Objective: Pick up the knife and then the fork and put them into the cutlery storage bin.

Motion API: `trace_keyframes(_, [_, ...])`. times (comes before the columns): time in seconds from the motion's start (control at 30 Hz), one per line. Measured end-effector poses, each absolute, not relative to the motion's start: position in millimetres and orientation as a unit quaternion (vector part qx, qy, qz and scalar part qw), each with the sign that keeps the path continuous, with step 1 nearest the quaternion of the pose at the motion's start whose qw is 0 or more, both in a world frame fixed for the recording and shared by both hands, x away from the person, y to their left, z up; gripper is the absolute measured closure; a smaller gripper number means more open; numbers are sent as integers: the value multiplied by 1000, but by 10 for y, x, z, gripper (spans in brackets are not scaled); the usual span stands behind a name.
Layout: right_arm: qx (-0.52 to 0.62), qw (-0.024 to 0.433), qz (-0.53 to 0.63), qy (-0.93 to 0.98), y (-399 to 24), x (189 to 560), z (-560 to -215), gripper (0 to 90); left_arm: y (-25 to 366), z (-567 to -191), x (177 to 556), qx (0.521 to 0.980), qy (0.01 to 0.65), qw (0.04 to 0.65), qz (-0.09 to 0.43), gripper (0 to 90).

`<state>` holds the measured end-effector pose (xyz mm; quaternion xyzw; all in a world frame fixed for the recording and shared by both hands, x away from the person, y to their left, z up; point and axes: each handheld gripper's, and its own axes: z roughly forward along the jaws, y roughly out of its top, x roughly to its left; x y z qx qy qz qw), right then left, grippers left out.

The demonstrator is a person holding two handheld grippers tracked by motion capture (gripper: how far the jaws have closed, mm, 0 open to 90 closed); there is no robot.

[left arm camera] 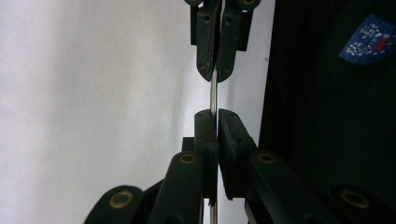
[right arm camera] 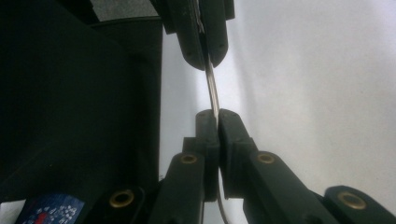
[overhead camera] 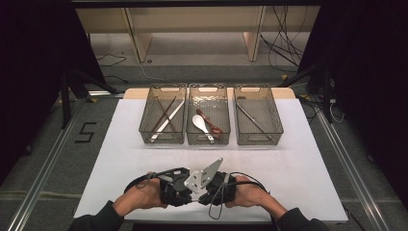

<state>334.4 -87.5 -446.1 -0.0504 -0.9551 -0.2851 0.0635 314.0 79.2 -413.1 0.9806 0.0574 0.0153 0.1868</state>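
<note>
Thin metal rod (left arm camera: pixel 213 91) — both grippers' clamp

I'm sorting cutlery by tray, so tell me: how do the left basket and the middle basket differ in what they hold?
The left basket holds long thin sticks: two dark chopsticks crossed with a pale one. The middle basket holds spoons instead: a white spoon beside a reddish-brown spoon. The left basket's pieces reach nearly from end to end; the middle basket's sit in its near half. Both are see-through, dark-tinted, handled baskets standing side by side on the white table.
</note>
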Motion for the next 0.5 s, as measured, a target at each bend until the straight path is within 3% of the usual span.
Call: trace_keyframes(0.5, [-97,30,-273,-957,-1047,3478,-4443,886,996,-4049,3313,955,145,255,36,442])
